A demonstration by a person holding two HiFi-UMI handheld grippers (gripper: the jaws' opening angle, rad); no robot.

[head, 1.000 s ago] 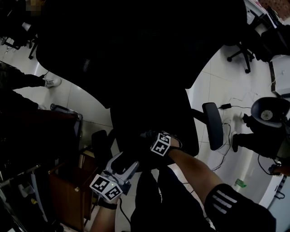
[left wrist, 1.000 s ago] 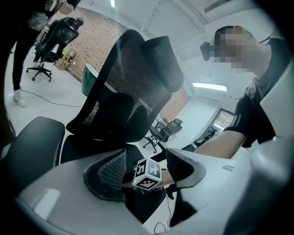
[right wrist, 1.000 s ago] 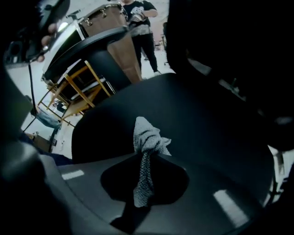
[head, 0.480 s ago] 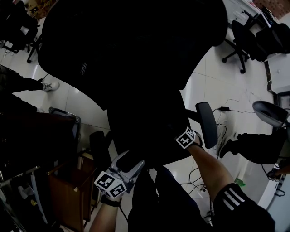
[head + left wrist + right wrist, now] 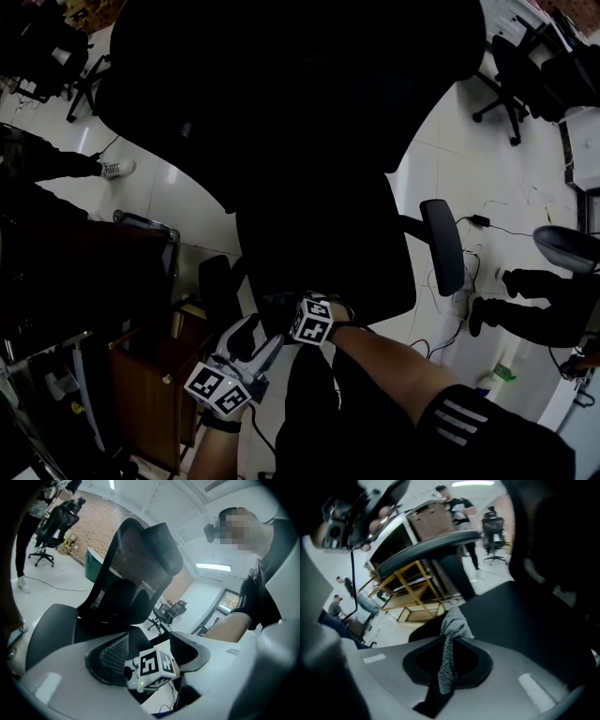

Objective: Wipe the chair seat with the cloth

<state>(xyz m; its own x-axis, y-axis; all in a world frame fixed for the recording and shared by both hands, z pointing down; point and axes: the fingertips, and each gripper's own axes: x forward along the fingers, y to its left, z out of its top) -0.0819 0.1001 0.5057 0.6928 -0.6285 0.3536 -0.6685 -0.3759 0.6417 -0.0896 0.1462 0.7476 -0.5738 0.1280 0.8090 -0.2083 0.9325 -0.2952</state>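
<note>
Holds the right hand-held gripper low at the front edge of the chair seat, marker cube turned up toward the head camera. Pinches the cloth there, with jaws pressed together on a grey knitted strip, a bunched wad poking out past the tips and a darker tail trailing back between the pads toward the camera. Sets that wad right against the black of the seat (actual contact cannot be made out, dark on dark). Carries the left hand-held gripper just beside the right one and a little nearer the body, off the seat's front-left corner, jaws spread wide and clamping nothing. Shows, in the left gripper view, only the right one's marker cube in the gap between the two ribbed pads, with the chair's tall mesh backrest rising behind. Shows also, from above, one armrest out to the right of the seat and another to the left, white floor tiles beyond, and a brown wooden cabinet near the left arm.
</note>
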